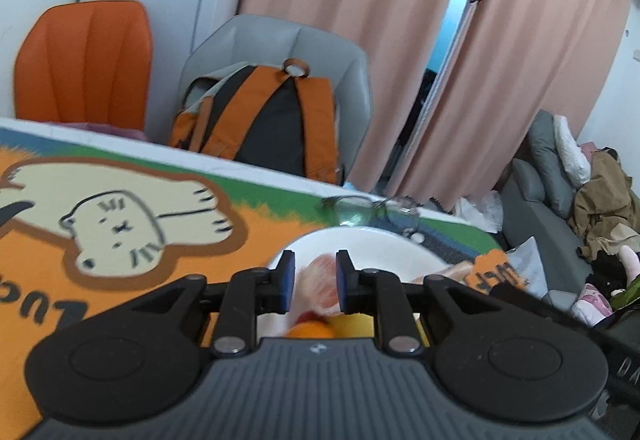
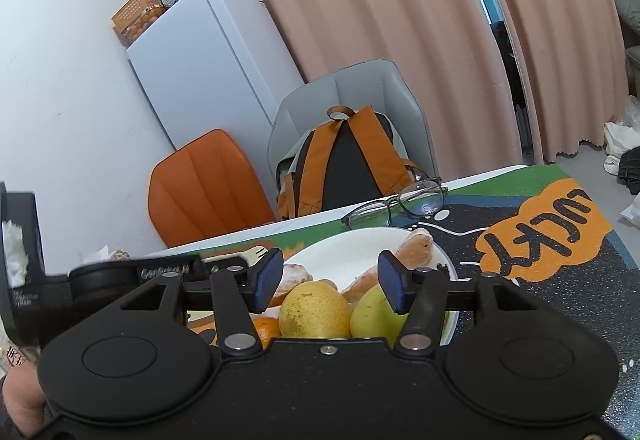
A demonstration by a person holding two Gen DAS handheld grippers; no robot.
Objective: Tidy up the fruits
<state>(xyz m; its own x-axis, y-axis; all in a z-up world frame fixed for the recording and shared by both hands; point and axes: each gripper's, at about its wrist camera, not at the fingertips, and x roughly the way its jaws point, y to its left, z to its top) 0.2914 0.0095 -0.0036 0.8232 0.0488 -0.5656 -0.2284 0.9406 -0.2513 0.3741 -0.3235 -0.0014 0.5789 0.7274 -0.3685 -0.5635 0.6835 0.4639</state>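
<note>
Item 1, left gripper (image 1: 315, 276): fingers close together, with a pink wrapped piece (image 1: 320, 280) in the narrow gap. The view is blurred, so I cannot tell whether the pads press on it.

Item 2, right gripper (image 2: 330, 274): fingers apart, nothing between them. It hangs just above the near rim of the plate (image 2: 360, 240).

Item 3, pear (image 2: 314, 314): yellow and speckled, at the near side of the plate, directly below my right fingers. I judge it firm, fairly heavy and smooth-skinned, and likely to bruise. I would take it across the widest part with a moderate squeeze.

Item 4, green fruit (image 2: 376, 320): touching the pear on its right. It should handle the same way.

Item 5, orange (image 2: 267, 328): small, left of the pear at the plate's edge and half hidden. Softer skin, so it wants a light grip.

Item 6, wrapped pieces (image 2: 416, 244): at the far side of the plate. The wrap looks slippery and the contents soft.

Item 7, glasses (image 2: 400, 201): just beyond the plate on the mat (image 2: 560, 280). Fragile, so I would keep clear of them.

Item 8, surface (image 2: 240, 236): white edge showing past the mat.
</note>
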